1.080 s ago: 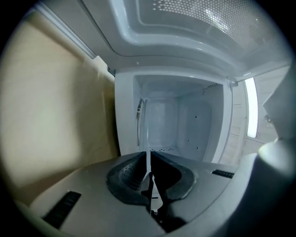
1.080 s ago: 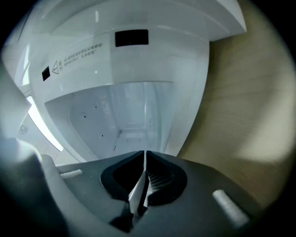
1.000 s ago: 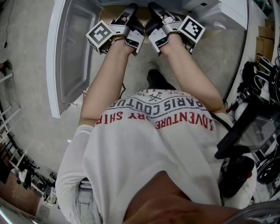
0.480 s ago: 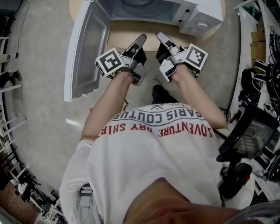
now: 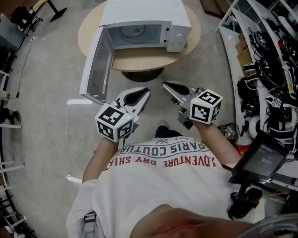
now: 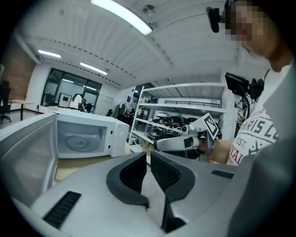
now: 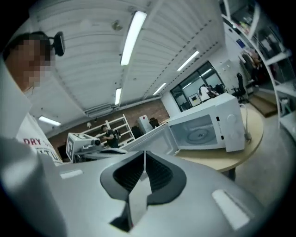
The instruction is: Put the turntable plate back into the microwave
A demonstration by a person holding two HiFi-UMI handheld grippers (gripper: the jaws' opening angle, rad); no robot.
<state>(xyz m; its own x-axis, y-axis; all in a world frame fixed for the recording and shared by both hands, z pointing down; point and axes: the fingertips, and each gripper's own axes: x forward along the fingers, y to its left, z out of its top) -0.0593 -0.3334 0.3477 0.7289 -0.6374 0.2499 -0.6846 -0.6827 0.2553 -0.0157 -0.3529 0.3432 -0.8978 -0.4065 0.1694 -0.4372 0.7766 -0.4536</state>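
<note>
A white microwave (image 5: pixel 144 14) stands on a round wooden table (image 5: pixel 139 59) with its door (image 5: pixel 95 65) swung open to the left. The glass turntable plate (image 5: pixel 136 31) lies flat inside the cavity; it also shows in the left gripper view (image 6: pixel 79 141) and the right gripper view (image 7: pixel 198 135). My left gripper (image 5: pixel 143 91) and right gripper (image 5: pixel 165 85) hang side by side over the floor, well short of the table and close to my body. Both are shut with nothing between their jaws, as the left (image 6: pixel 148 155) and right (image 7: pixel 144 152) gripper views confirm.
Shelves crowded with cables and gear (image 5: pixel 270 69) run along the right side. A black screen on a stand (image 5: pixel 260 158) sits at my right hip. Grey floor surrounds the table, whose dark pedestal (image 5: pixel 142 74) is under the front edge.
Both grippers have drawn back from the microwave's opening towards my body. The microwave and table now lie farther off and show whole.
</note>
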